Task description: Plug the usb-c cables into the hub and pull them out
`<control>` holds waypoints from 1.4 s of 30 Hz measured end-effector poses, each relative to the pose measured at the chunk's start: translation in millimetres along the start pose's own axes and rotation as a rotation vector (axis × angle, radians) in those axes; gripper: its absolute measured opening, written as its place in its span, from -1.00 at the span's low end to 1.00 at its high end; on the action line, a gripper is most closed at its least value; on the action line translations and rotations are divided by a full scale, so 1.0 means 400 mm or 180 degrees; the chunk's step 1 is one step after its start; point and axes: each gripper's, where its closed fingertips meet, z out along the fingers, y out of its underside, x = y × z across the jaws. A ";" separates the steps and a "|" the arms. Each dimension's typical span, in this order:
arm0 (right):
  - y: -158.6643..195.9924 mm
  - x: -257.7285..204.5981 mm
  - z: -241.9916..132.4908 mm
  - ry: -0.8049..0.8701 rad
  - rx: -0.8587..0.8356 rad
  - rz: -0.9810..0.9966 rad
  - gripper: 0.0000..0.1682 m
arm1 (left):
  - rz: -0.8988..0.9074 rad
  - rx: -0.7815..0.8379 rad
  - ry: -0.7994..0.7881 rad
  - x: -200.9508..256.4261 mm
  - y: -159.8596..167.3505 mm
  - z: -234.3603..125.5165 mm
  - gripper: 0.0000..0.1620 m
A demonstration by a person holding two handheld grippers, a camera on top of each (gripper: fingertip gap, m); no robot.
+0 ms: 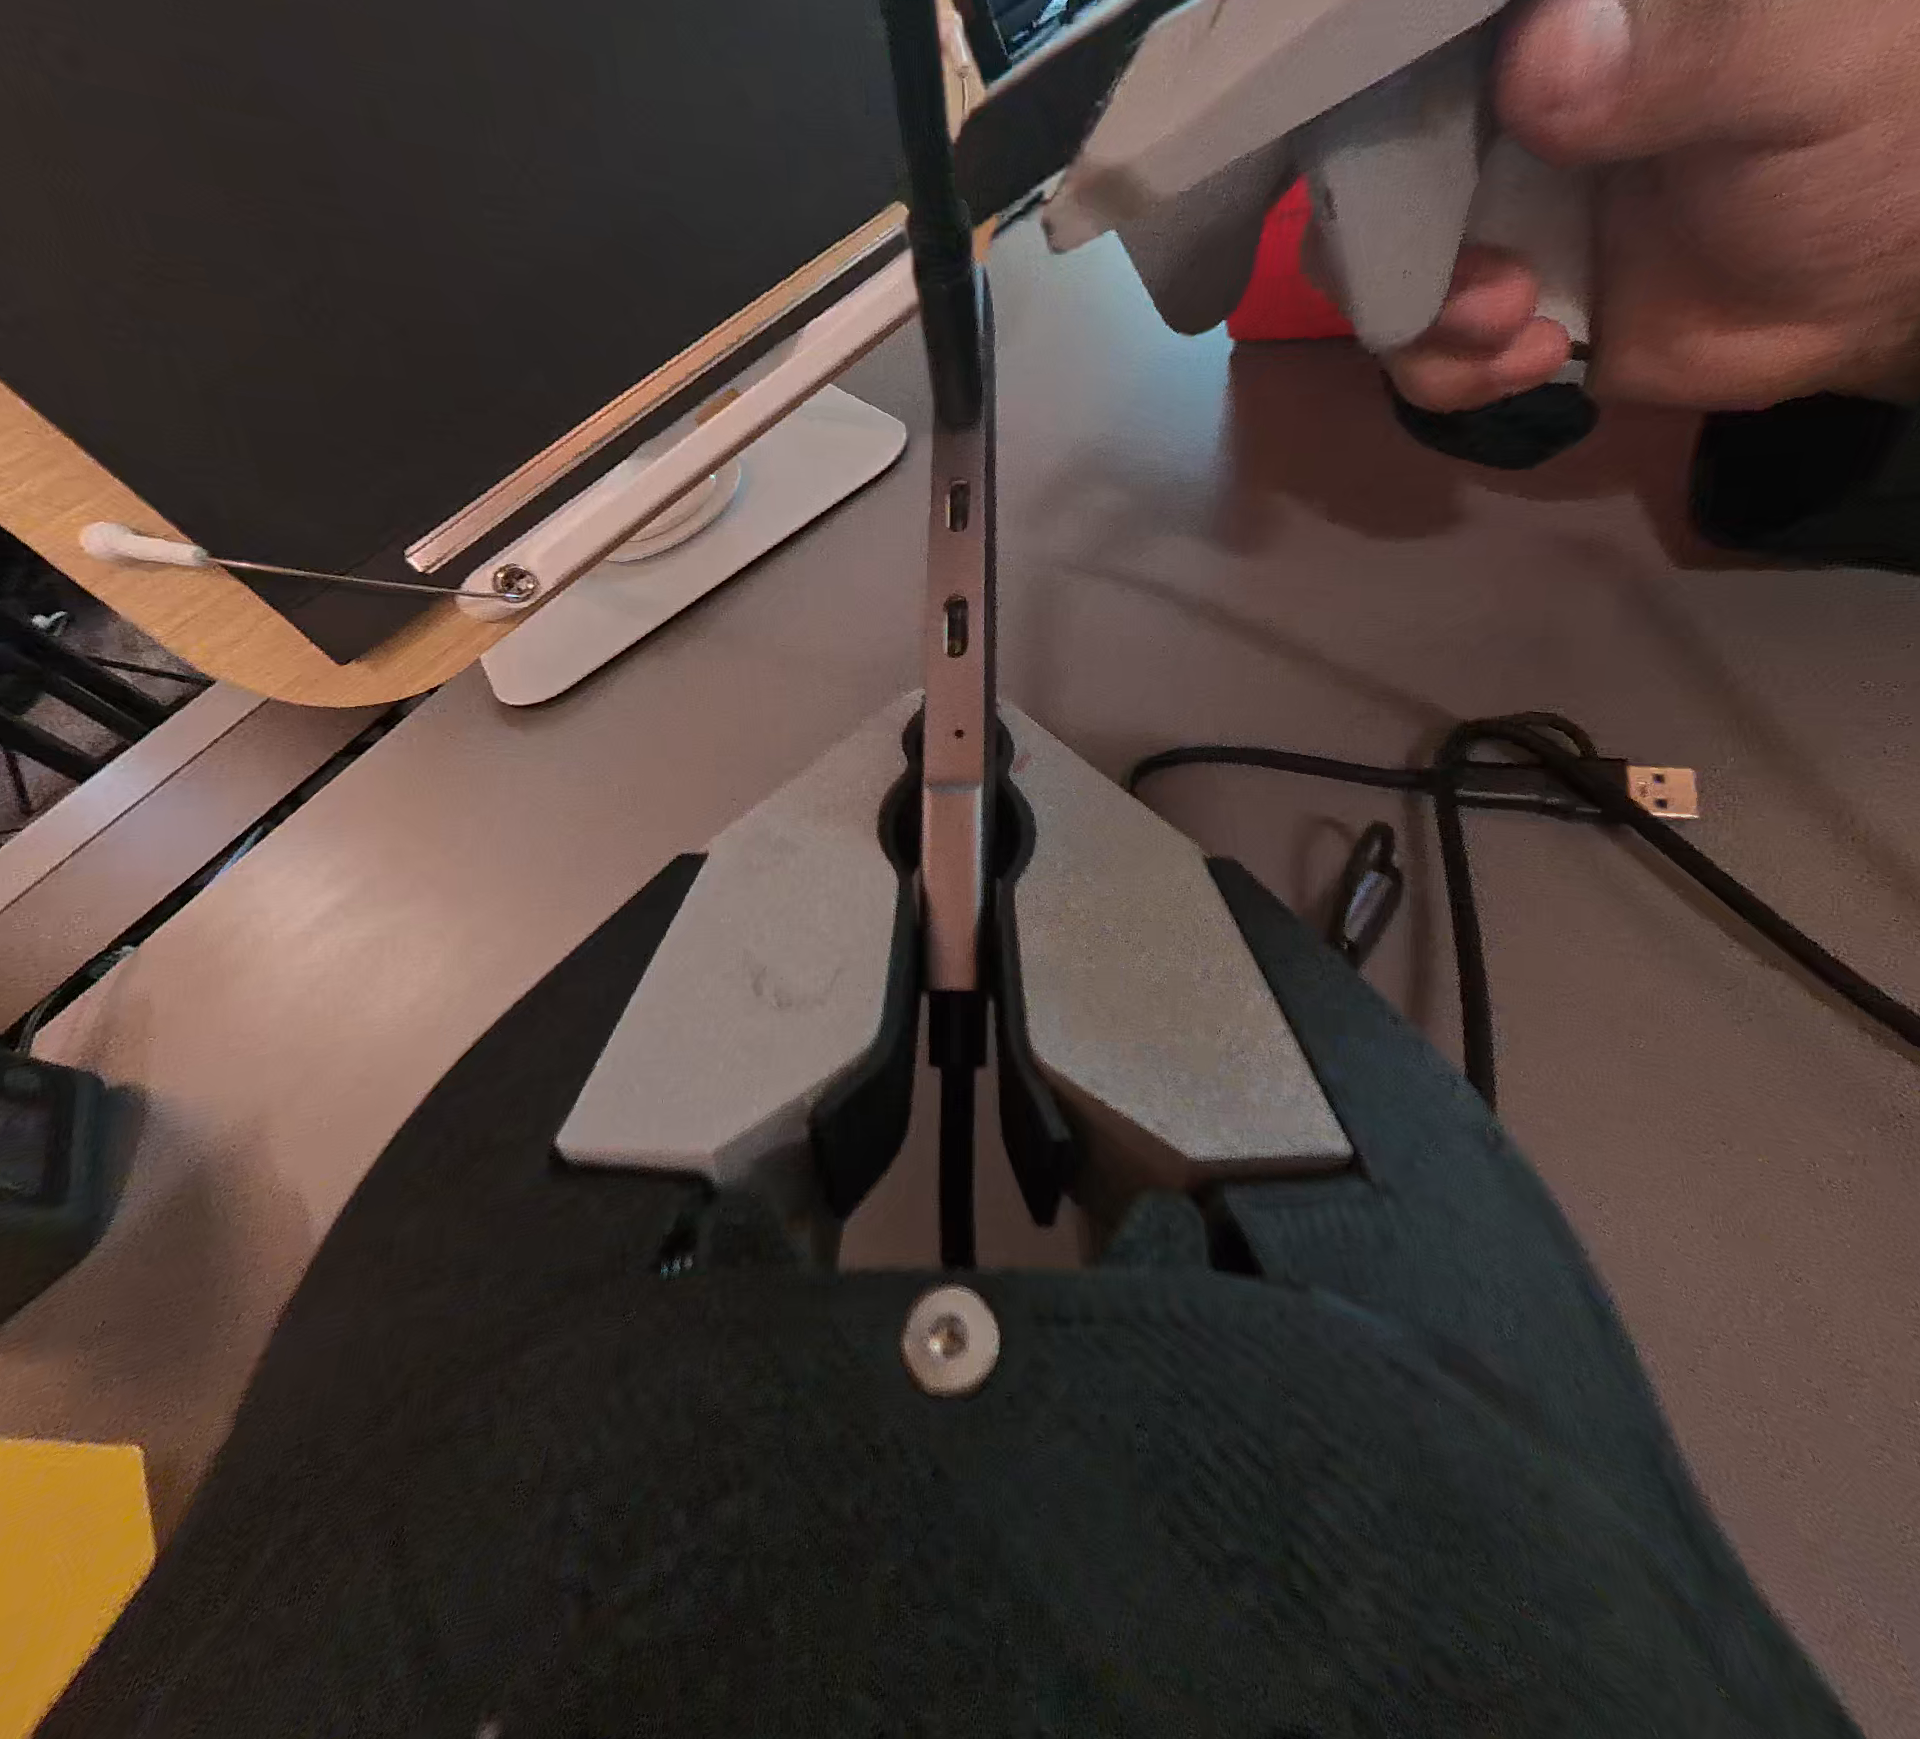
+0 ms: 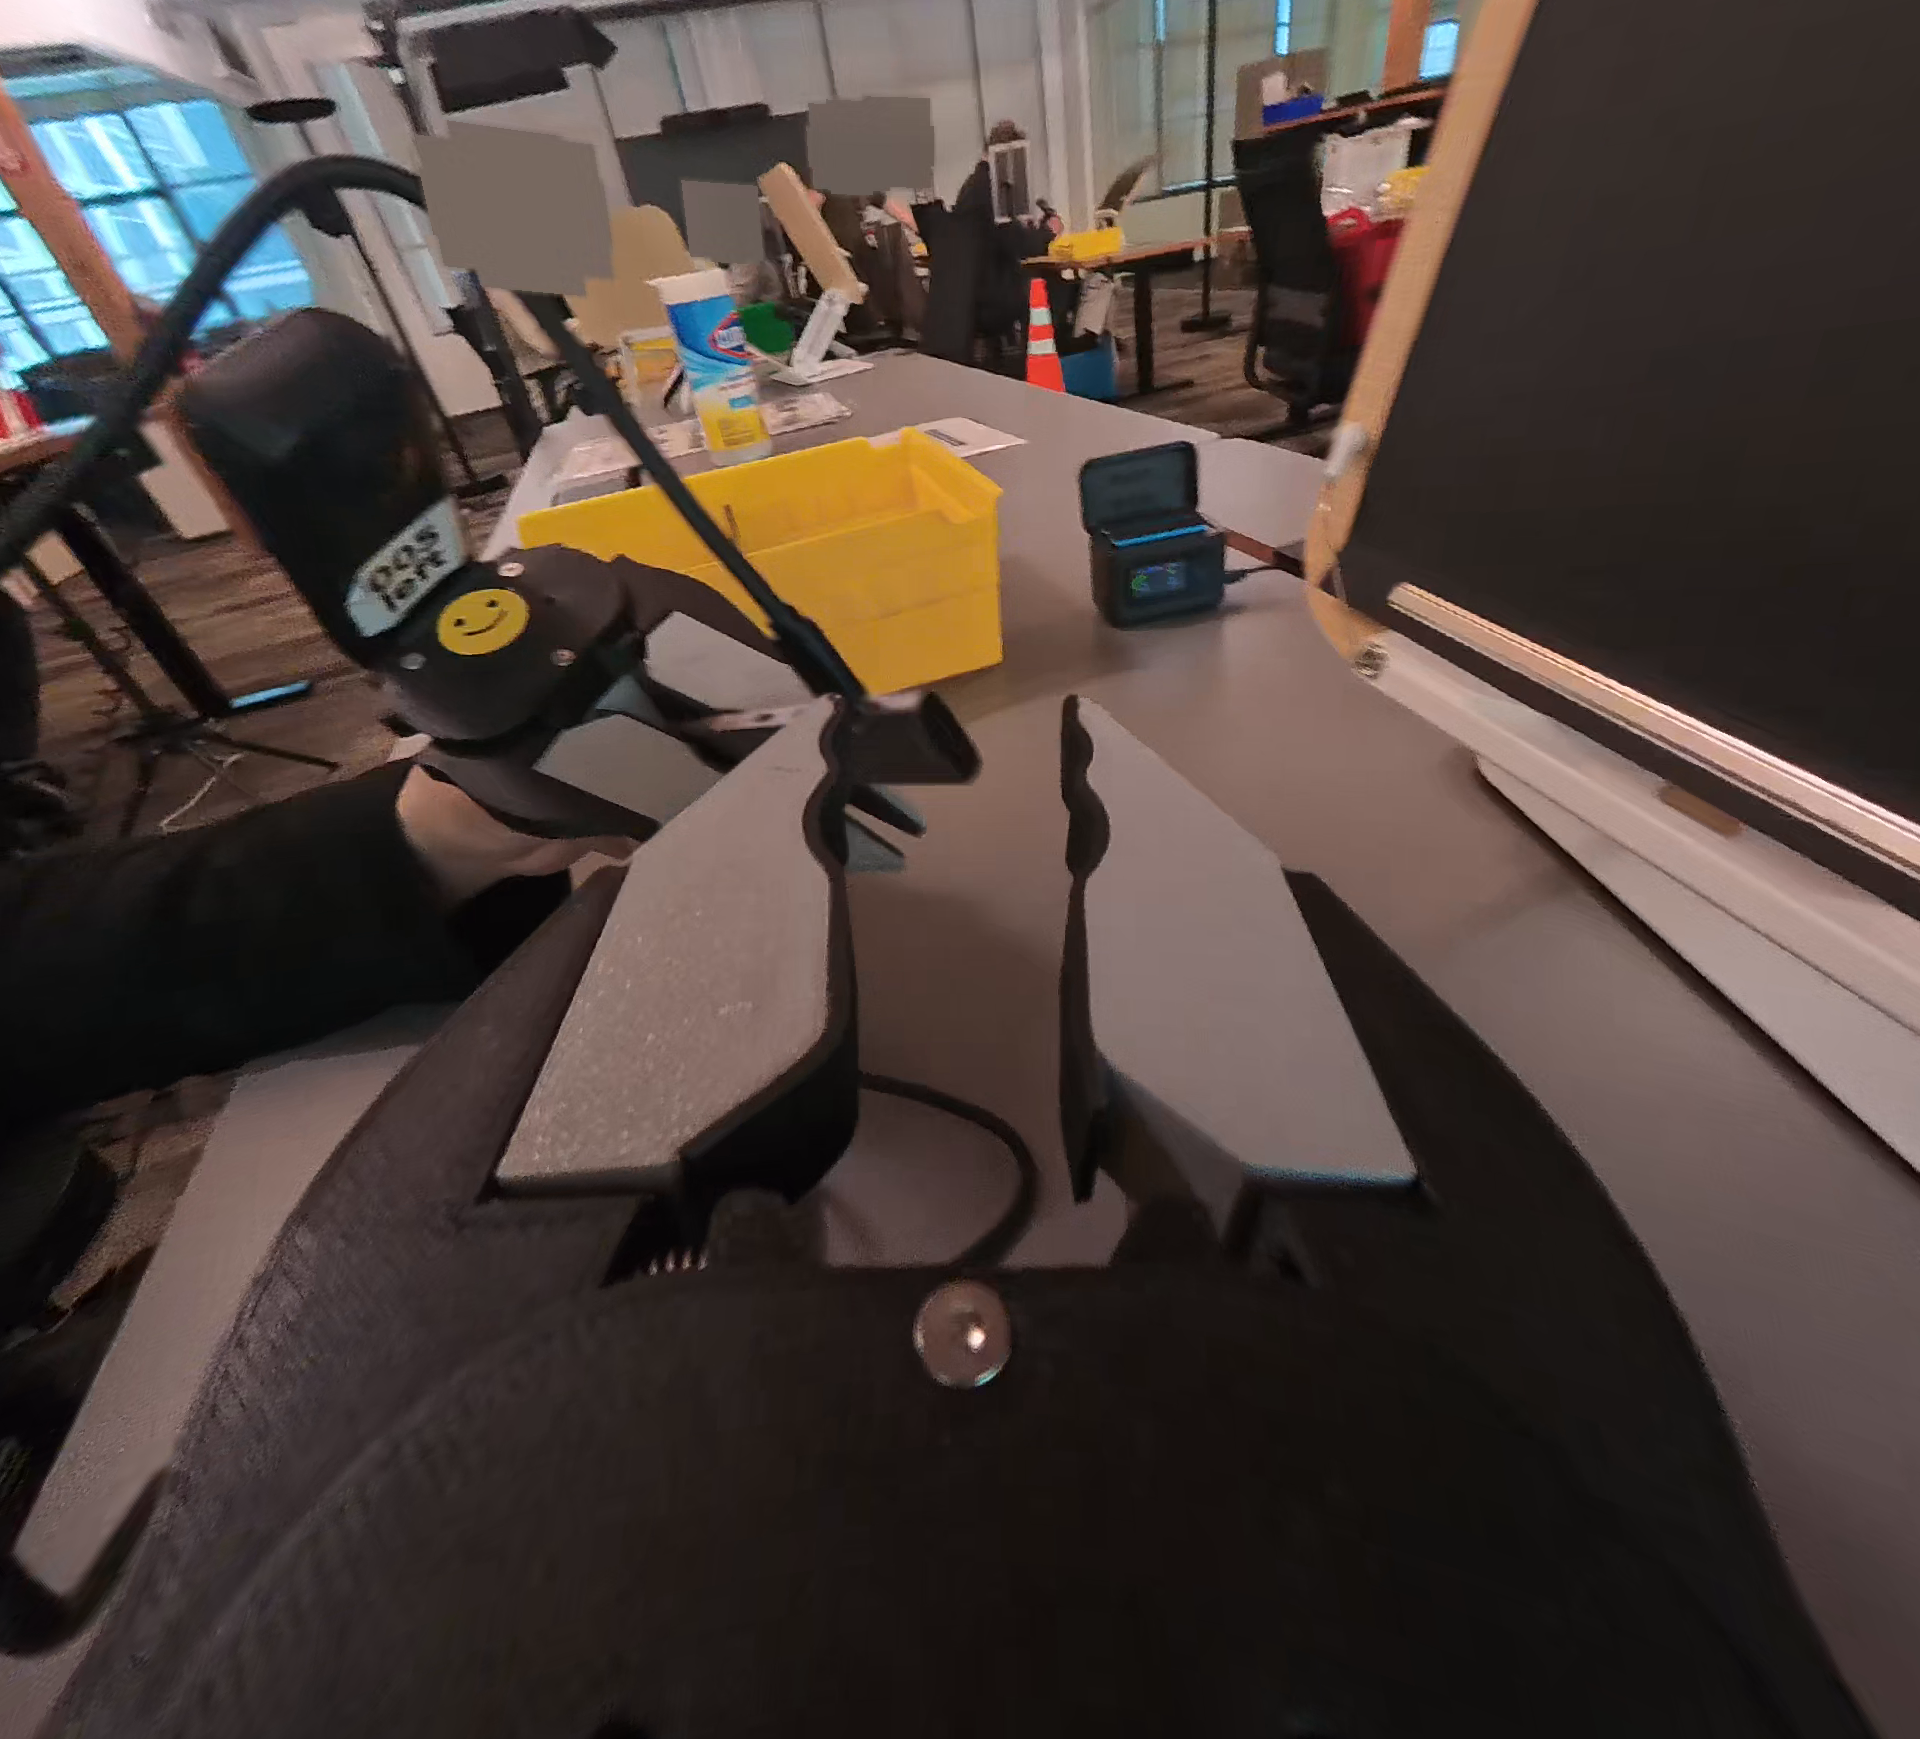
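While the left tongs (image 1: 956, 816) clamp the hub (image 1: 961, 650) edge-up above the tabletop (image 1: 1351, 598), one cable (image 1: 914, 79) sits plugged in its far end; the right tongs (image 2: 956, 816) gape empty beside it.

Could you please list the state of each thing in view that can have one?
left gripper: shut on the hub.
hub: held on edge, two side ports empty.
black cable: plugged into the hub's far end.
right gripper: open, empty.
loose cables: unplugged, on the table.
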 end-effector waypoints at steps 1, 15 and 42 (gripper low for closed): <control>0.001 -0.018 0.008 -0.0071 -0.0022 -0.0043 -0.54 | 0.0007 -0.0017 0.0018 0.004 0.002 0.002 -0.93; 0.055 -0.027 0.039 0.0319 -0.0452 -0.0866 -0.70 | 0.0206 -0.0159 0.0136 0.038 0.025 0.021 -0.90; 0.033 -0.021 0.027 0.0167 -0.0186 -0.0309 -0.74 | -0.0215 -0.0128 0.0152 0.031 0.019 0.030 -0.94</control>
